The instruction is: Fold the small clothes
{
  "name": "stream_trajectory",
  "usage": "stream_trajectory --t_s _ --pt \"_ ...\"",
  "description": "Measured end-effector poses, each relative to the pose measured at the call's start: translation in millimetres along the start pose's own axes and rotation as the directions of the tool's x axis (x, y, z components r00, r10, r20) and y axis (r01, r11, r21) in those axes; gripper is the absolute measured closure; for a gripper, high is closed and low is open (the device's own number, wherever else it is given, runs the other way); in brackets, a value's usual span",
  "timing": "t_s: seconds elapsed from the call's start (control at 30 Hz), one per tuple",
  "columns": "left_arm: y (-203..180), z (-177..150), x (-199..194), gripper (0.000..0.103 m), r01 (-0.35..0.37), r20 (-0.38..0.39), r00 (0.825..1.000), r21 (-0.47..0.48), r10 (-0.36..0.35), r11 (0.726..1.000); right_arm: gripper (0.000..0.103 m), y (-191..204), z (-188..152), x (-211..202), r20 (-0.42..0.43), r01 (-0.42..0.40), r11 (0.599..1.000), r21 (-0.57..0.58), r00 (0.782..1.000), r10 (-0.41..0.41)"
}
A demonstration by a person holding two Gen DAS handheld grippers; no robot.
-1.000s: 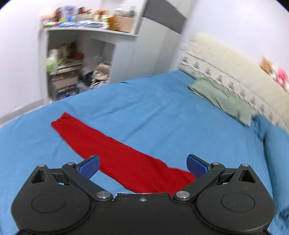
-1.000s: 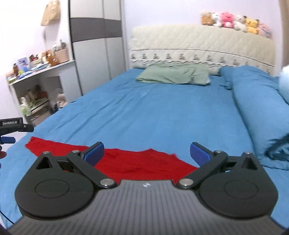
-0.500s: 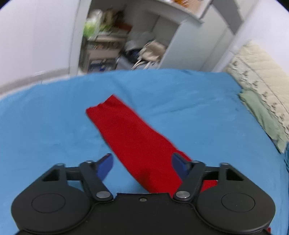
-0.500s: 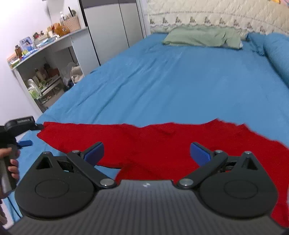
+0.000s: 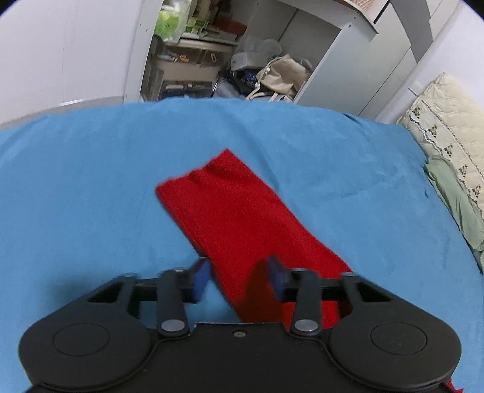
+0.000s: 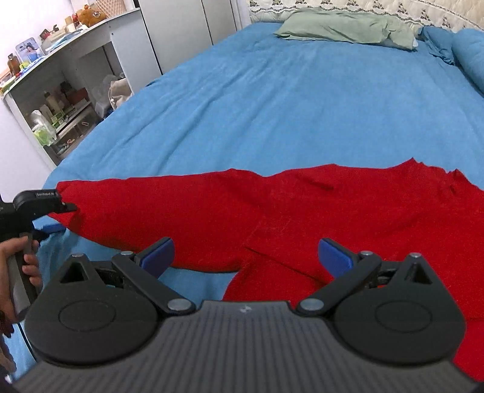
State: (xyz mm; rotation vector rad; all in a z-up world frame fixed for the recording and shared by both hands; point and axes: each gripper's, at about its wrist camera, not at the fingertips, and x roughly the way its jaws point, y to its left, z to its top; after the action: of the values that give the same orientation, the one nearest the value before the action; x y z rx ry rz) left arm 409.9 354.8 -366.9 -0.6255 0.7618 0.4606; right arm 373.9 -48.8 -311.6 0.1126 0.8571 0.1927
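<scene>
A red garment (image 6: 317, 211) lies spread on the blue bed (image 6: 287, 99), one long sleeve stretched out to the left. In the left wrist view the sleeve (image 5: 236, 217) runs from the cuff down between my fingers. My left gripper (image 5: 239, 279) is partly open, low over the sleeve, with its jaws either side of the cloth. It also shows in the right wrist view (image 6: 65, 208) at the sleeve's cuff end. My right gripper (image 6: 246, 255) is open just above the garment's body near the underarm.
A green pillow (image 6: 348, 27) and a cream headboard (image 5: 447, 127) are at the bed's far end. White shelves with clutter (image 5: 211, 57) and a wardrobe (image 6: 187, 33) stand beside the bed. Blue bolsters (image 6: 466, 54) lie at the right.
Both grippers have dropped towards the garment. The left one moved along the sleeve towards the cuff and its jaws have narrowed. The right one stays open.
</scene>
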Motion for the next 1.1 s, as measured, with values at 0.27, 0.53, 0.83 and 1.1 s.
stream_trajectory --t_s 0.27,0.53,0.83,1.1 --pt "-28 5 -20 0.098 0.037 0.077 0.996 0.089 -0.043 0.995 0.0 -14 -2 -11 0.025 0.032 0.999 0.044 0.999 -0.033" --pt "-149 -25 -82 0.098 0.254 0.107 0.944 0.368 -0.313 0.894 0.0 -61 -1 -45 0.102 0.097 0.989 0.113 0.989 -0.109" --pt "-303 -170 -118 0.098 0.505 -0.185 0.837 0.623 -0.514 0.597 0.0 -161 -16 -109 0.151 0.227 0.936 0.269 0.95 -0.274" --pt "-341 -321 -75 0.096 0.528 -0.421 0.849 0.705 -0.32 0.474 0.0 -234 -63 -125 0.068 0.292 0.905 0.309 0.942 -0.328"
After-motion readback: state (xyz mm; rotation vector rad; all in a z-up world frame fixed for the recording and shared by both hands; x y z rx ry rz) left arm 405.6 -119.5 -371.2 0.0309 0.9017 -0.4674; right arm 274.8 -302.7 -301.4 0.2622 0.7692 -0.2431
